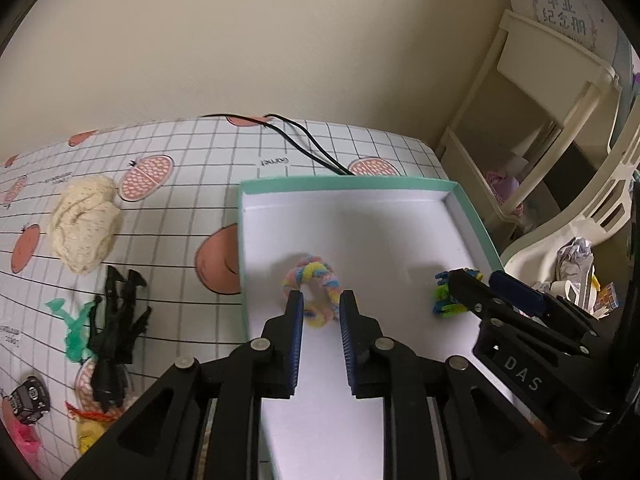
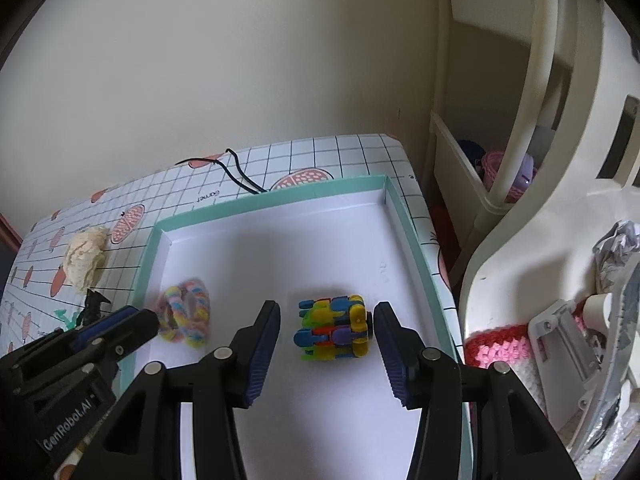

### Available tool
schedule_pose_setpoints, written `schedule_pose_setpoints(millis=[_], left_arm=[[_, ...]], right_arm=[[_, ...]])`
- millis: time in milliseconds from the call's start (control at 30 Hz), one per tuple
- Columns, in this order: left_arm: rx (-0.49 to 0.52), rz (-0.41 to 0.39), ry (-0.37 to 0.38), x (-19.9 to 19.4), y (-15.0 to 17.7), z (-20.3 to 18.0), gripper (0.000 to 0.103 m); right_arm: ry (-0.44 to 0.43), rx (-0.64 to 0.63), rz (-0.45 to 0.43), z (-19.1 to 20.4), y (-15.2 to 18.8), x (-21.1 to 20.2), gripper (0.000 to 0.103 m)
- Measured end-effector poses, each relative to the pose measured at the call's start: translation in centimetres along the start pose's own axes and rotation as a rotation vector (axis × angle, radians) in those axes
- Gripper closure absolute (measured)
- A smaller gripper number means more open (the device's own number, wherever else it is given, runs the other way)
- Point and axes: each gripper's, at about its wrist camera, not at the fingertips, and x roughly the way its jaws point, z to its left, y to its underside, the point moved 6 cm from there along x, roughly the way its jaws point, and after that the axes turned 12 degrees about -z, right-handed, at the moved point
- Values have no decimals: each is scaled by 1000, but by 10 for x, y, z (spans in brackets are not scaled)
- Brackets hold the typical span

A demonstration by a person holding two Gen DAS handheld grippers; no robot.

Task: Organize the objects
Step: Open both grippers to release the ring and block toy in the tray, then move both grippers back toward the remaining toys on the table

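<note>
Cream-coloured knitted cloth [image 1: 86,226] lies near the desk's left edge on the gridded cover [image 1: 192,148], with a black figure [image 1: 118,320] and a green scrap [image 1: 74,326] towards the near-left corner, none of them yet sorted. A mint-edged box [image 1: 464,204] occupies the desk's right half. Inside it, on the left, a pastel fuzzy ring [image 1: 314,288] rests on the white floor; the left claw [image 1: 320,308] is spread, its blue pads to either side of the ring's near end, and nothing is gripped. Further right, a multicoloured block cube [image 2: 334,328] sits near the box's right wall, flanked by the right claw [image 2: 326,330], which is also released, one pad close to the cube's right face.

Both items appear to be set down, so the release is judged to be the step in hand. Each claw is best drawn straight back and upward, pads kept wide, so that neither the ring's fuzz nor the cube's studs are snagged and dragged.
</note>
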Motion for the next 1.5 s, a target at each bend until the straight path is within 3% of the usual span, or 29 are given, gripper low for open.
schedule_pose_setpoints(millis=[100, 400, 633, 700, 767, 867, 1033, 1500], left_arm=[[-5, -10, -17, -6, 0, 6, 64], [-35, -17, -62, -12, 2, 23, 46], [-51, -33, -84, -13, 2, 35, 22], [-56, -40, -91, -13, 2, 38, 11], [-56, -57, -98, -14, 1, 40, 7], [-51, -69, -106, -16, 1, 42, 0], [-58, -89, -124, -22, 0, 48, 0], [-98, -124, -113, -63, -5, 63, 0]], right_arm=[[-2, -10, 0, 2, 1, -4, 50], [-5, -25, 13, 10, 10, -6, 43], [-4, -26, 15, 13, 13, -5, 24], [-5, -26, 18, 13, 14, -4, 22], [-3, -27, 19, 14, 15, -4, 21], [-2, -26, 17, 14, 16, -4, 8], [-1, -29, 14, 17, 16, -5, 0], [8, -46, -2, 38, 10, -33, 0]])
